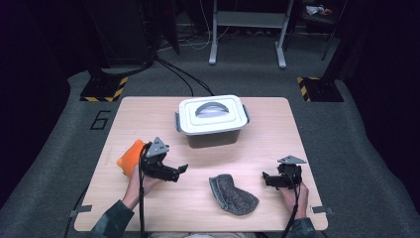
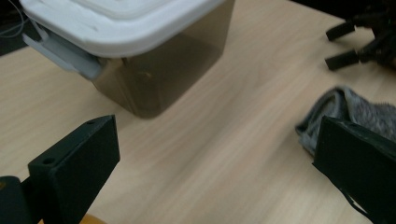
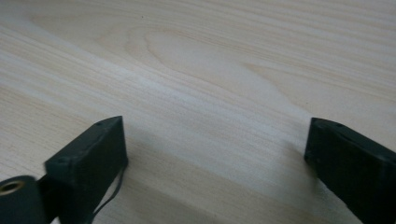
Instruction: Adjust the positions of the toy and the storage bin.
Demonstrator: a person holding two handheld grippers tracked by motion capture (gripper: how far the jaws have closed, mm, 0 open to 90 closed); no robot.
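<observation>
Wooden table [image 1: 148, 119]: a lidded storage box [image 1: 212, 120] stands ahead of both my tongs, white lid clipped on and handle folded flat; I judge it unopened. Grey knitted sock [image 1: 232, 194]: lies flat on the table between my tongs, nearer the right one, untouched. Orange object [image 1: 131, 157]: just beside my left gripper [image 1: 179, 171], on its outer side; I cannot identify it. Left gripper: jaws spread, nothing between them, pointing toward the sock. Right gripper [image 1: 266, 179]: jaws wide apart over bare wood, nothing held. Judgement: nothing picked up yet; all handling remains. Writing: a "6" [image 1: 100, 120] marked on the floor beyond the left gripper.
</observation>
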